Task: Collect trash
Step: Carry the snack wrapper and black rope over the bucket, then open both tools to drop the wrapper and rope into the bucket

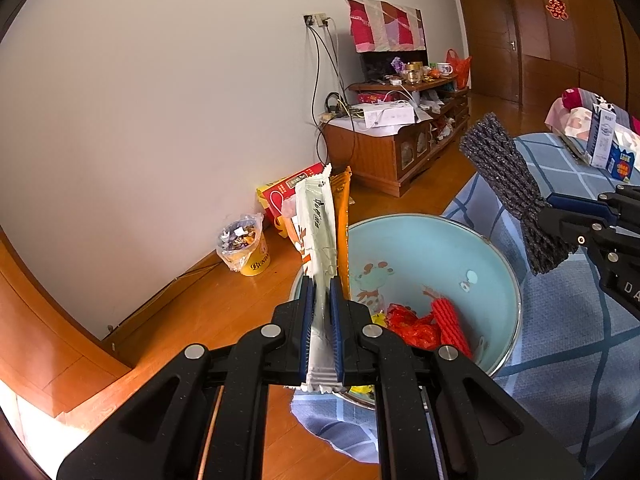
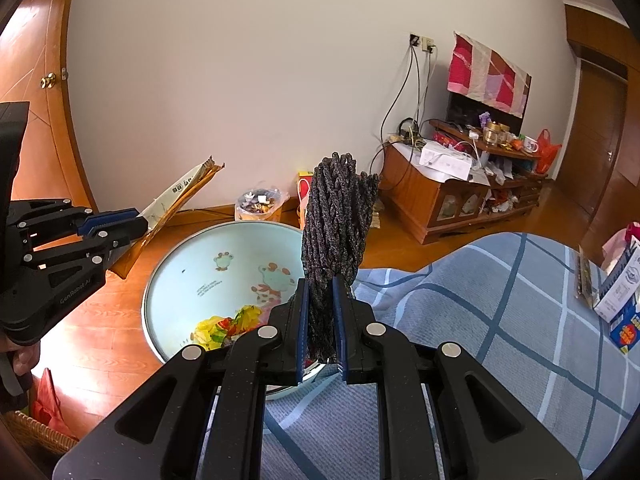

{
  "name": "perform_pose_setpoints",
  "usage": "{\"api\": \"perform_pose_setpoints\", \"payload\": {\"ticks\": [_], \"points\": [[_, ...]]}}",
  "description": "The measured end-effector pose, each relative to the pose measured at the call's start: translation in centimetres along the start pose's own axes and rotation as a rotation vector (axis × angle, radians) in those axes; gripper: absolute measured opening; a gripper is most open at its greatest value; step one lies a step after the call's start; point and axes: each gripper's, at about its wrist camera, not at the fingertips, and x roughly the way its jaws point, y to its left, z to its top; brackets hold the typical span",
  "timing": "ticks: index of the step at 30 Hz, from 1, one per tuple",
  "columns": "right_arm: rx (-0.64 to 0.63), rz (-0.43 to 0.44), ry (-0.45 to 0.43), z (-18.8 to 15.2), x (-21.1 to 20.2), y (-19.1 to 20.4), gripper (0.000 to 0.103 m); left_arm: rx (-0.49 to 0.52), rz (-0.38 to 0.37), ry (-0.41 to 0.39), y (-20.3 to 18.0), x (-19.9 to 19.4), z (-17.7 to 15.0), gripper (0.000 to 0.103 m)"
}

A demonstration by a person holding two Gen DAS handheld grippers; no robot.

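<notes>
My left gripper (image 1: 321, 292) is shut on flat snack wrappers (image 1: 320, 224), a white one and an orange one, standing upright above the near rim of a light-blue basin (image 1: 420, 240). Red and yellow scraps (image 1: 416, 326) lie in the basin's bottom. My right gripper (image 2: 322, 292) is shut on a dark grey knitted foam sleeve (image 2: 338, 208), held over the basin (image 2: 208, 264) at its right side. In the left wrist view the right gripper (image 1: 546, 210) holds that sleeve (image 1: 508, 184) at the far right. The left gripper (image 2: 138, 222) with its wrappers (image 2: 180, 194) shows at the left of the right wrist view.
The basin sits on a table with a blue checked cloth (image 2: 500, 320). A carton (image 2: 618, 296) stands at the table's right. On the wooden floor by the wall are a small full waste bin (image 1: 244, 246), a red box (image 1: 280, 196) and a cluttered TV cabinet (image 1: 400, 136).
</notes>
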Motion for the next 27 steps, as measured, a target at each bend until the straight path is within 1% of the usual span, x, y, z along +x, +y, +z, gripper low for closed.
{"api": "perform_pose_setpoints", "payload": {"ticks": [7, 9, 10, 11, 12, 14, 15, 16, 18, 20, 21, 22, 24, 26, 27], "points": [[-0.016, 0.008, 0.004, 0.1, 0.2, 0.3, 0.013, -0.003, 0.000, 0.001, 0.1, 0.1, -0.1, 0.009], [-0.018, 0.019, 0.008, 0.2, 0.5, 0.4, 0.014, -0.003, 0.000, 0.003, 0.0, 0.1, 0.0, 0.011], [-0.018, 0.023, 0.006, 0.2, 0.5, 0.4, 0.014, -0.005, 0.002, 0.003, -0.1, 0.0, -0.1, 0.014], [-0.019, 0.023, 0.001, 0.2, 0.6, 0.4, 0.020, -0.007, 0.002, 0.005, -0.1, 0.1, -0.1, 0.015], [-0.016, 0.024, -0.002, 0.2, 0.7, 0.3, 0.030, -0.011, 0.006, 0.005, -0.1, 0.0, -0.1, 0.017], [-0.012, 0.030, -0.001, 0.0, 0.7, 0.3, 0.038, -0.012, 0.000, 0.005, -0.1, 0.0, -0.1, 0.023], [-0.012, 0.027, -0.002, 0.0, 0.7, 0.3, 0.040, -0.012, 0.000, 0.004, -0.1, 0.0, -0.1, 0.028], [-0.010, 0.027, -0.002, -0.1, 0.7, 0.3, 0.042, -0.014, 0.002, 0.002, -0.1, 0.0, -0.1, 0.036], [-0.001, 0.022, -0.006, -0.2, 0.6, 0.1, 0.047, -0.016, 0.000, -0.001, -0.2, -0.1, -0.1, 0.041], [0.009, 0.019, -0.007, -0.2, 0.3, 0.0, 0.048, -0.021, 0.002, -0.004, -0.2, -0.2, -0.1, 0.047], [0.020, 0.020, -0.012, -0.3, 0.0, -0.2, 0.049, -0.027, 0.004, -0.007, -0.1, -0.3, 0.0, 0.053], [0.027, 0.019, -0.018, -0.4, -0.5, -0.3, 0.051, -0.035, 0.004, -0.012, 0.1, -0.4, 0.0, 0.064], [0.042, 0.007, -0.028, -0.9, -1.7, -0.5, 0.058, -0.052, 0.013, -0.032, 0.2, -1.0, 0.2, 0.072], [0.062, -0.009, -0.043, -1.4, -2.8, -0.8, 0.061, -0.056, 0.011, -0.051, 0.3, -1.5, 0.3, 0.075], [0.070, -0.016, -0.047, -1.7, -3.2, -1.0, 0.062, -0.061, 0.012, -0.061, 0.4, -1.8, 0.4, 0.082]]}}
